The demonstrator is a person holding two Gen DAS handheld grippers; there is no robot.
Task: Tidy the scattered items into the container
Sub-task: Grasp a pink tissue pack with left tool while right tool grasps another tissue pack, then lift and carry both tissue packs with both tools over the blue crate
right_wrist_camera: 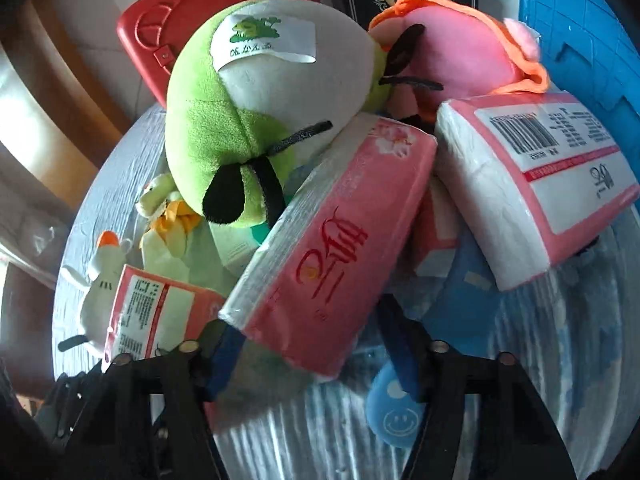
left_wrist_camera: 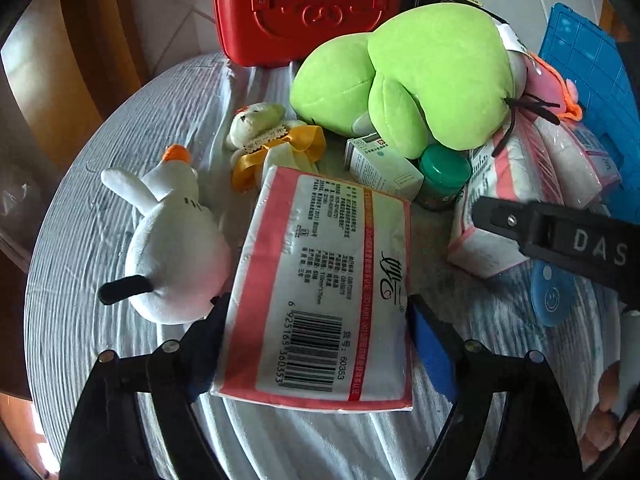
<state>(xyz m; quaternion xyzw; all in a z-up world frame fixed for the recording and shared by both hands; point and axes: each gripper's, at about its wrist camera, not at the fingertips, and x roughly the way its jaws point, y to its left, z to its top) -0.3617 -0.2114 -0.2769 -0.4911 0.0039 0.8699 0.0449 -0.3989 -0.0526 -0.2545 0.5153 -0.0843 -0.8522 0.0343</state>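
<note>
In the left wrist view my left gripper (left_wrist_camera: 316, 332) is shut on a pink-and-white tissue pack (left_wrist_camera: 324, 280), its pads pressing the pack's two long sides, barcode face up. The right wrist view shows my right gripper (right_wrist_camera: 314, 354) shut on the near corner of a second pink tissue pack (right_wrist_camera: 336, 232), which leans against a green frog plush (right_wrist_camera: 228, 120). A third tissue pack (right_wrist_camera: 532, 184) lies to the right of it. The blue crate (right_wrist_camera: 580, 20) stands at the far right, behind a pink plush (right_wrist_camera: 460, 52).
On the round cloth-covered table (left_wrist_camera: 100, 184) lie a white duck plush (left_wrist_camera: 176, 248), a small bear with a yellow ribbon (left_wrist_camera: 260, 128), a medicine box (left_wrist_camera: 380, 164), a green jar (left_wrist_camera: 444, 176) and a blue smiley disc (right_wrist_camera: 396, 412). A red case (left_wrist_camera: 308, 8) stands behind.
</note>
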